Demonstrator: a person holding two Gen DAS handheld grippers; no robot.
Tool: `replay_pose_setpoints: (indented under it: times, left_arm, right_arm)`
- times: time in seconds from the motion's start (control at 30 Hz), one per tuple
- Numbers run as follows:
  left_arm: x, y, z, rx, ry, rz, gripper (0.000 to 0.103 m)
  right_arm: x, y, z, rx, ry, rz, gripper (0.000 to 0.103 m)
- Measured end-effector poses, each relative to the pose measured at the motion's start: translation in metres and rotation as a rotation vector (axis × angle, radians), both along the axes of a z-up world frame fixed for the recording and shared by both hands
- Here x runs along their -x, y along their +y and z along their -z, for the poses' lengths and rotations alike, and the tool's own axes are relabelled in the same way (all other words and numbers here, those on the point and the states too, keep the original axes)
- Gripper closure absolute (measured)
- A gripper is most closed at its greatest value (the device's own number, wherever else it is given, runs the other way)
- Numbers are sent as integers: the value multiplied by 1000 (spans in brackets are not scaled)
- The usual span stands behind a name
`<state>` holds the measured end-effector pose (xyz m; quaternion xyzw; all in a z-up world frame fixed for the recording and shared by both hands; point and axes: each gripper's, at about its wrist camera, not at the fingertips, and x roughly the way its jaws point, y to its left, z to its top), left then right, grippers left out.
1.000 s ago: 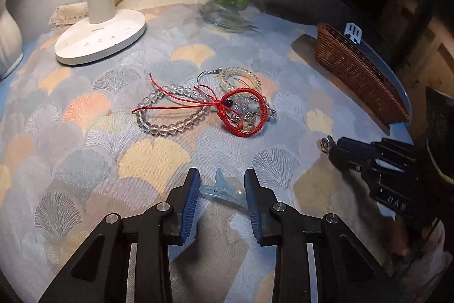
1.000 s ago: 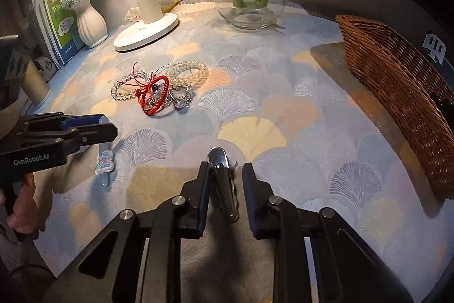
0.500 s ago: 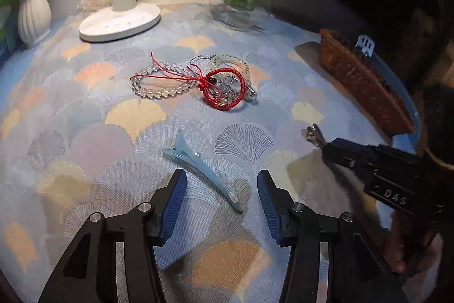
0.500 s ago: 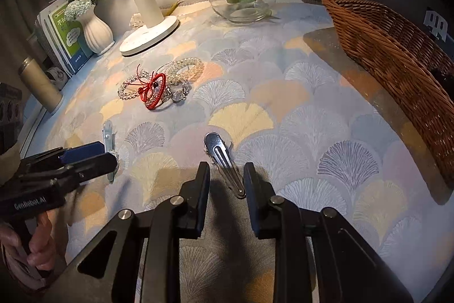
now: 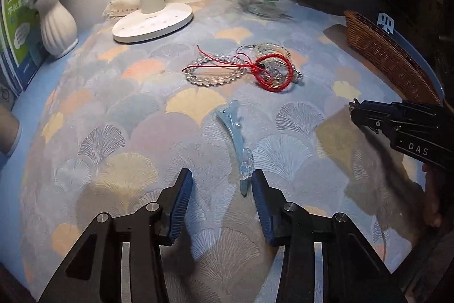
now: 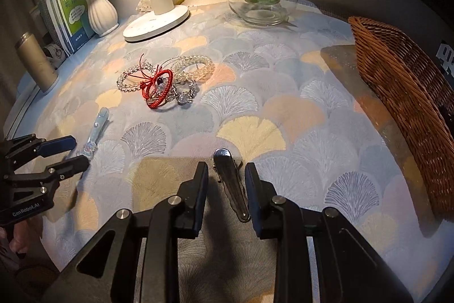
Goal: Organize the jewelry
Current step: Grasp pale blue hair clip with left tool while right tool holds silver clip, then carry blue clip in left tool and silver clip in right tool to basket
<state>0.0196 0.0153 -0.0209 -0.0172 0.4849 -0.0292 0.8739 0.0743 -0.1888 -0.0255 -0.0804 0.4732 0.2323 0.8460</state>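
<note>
Tools first: we are holding the left tool point(image 5: 222, 183) with its jaws apart over the pale blue plastic hair clip with a clear crystal end point(image 5: 234, 137); the jaws have just been closing a little, and the clip's crystal tip is lying between them on the worktop point(image 5: 113, 115), unpressed. Our right tool point(image 6: 226, 183) is likewise standing parted around the slim silver metal hair clip point(image 6: 230, 183), which is resting flat, apparently ungripped.

We are judging two risks. Both clips are thin and lying flat on cloth, so closing jaws could skid them aside or pinch the patterned tablecloth. The blue clip is also sitting off-centre near one pad, so a close could flick it away.

Farther off, the tangle of red cord bracelet and clear bead bracelets point(image 6: 161, 85) is waiting; lifting one may drag the others. Beyond, the brown wicker basket point(image 6: 403, 81) is showing nothing inside that we can see.
</note>
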Motion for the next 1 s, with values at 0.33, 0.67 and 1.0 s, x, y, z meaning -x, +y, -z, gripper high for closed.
replay_pose_setpoints:
  times: [0.33,0.67,1.0]
  left_arm:
    - [-46,-1,1,123,-9,-35,59]
    - [-48,-13,3,51,-50,-16,88]
    - [-42,-61,-28,110,-111,96,88]
  right_arm:
    - [-5,11,1,34,-21,-19,73]
    - [-2,10,0,37,-46,-9,79]
    - [11,-58,-38,-60,-87,88,80]
